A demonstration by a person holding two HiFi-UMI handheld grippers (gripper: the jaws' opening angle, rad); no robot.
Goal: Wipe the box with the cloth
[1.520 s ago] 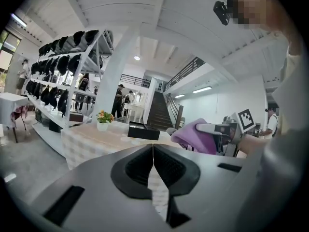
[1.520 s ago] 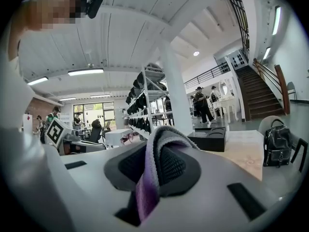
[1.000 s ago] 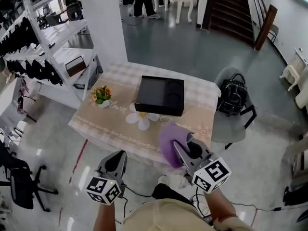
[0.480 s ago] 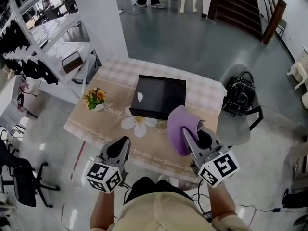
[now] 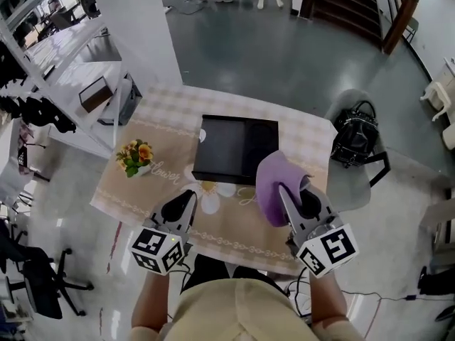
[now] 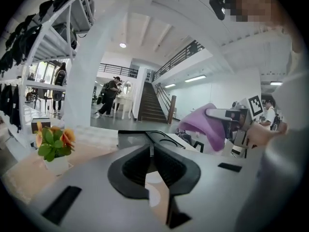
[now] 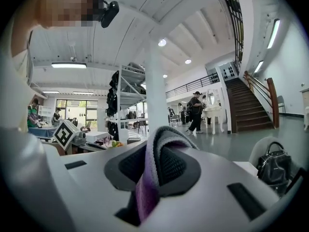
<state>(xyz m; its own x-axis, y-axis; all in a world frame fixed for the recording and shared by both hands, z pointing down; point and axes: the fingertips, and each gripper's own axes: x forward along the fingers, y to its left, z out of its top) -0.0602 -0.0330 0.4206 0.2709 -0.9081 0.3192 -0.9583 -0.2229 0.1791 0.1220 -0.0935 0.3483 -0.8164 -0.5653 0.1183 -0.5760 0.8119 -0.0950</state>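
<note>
**Holding cloth beside box, wipe not begun**

Found on table [image 5: 160, 144], toward far middle: black box [image 5: 236, 148], lying flat, with round recesses in top as seen in left gripper view. Touched by neither gripper.

Pinching purple cloth [image 5: 269, 185] in right gripper [image 5: 293, 187]. Confirmed in right gripper view: fabric squeezed between both pads and draped up over jaw tips. Held above table's near right part, just beside box's near right corner. Overlaps that corner in head view; cannot tell whether touching.

Pressed together and empty at left gripper [image 5: 186, 197]. Confirmed in left gripper view: no real gap, nothing between pads. Held low over table's near edge, pointing toward box's near side, apart from it.

Also noted on table: flower pot [image 5: 135, 156], left of box and well apart from it. Noted beside table at right: chair [image 5: 350, 183] bearing black bag [image 5: 357, 142].
</note>
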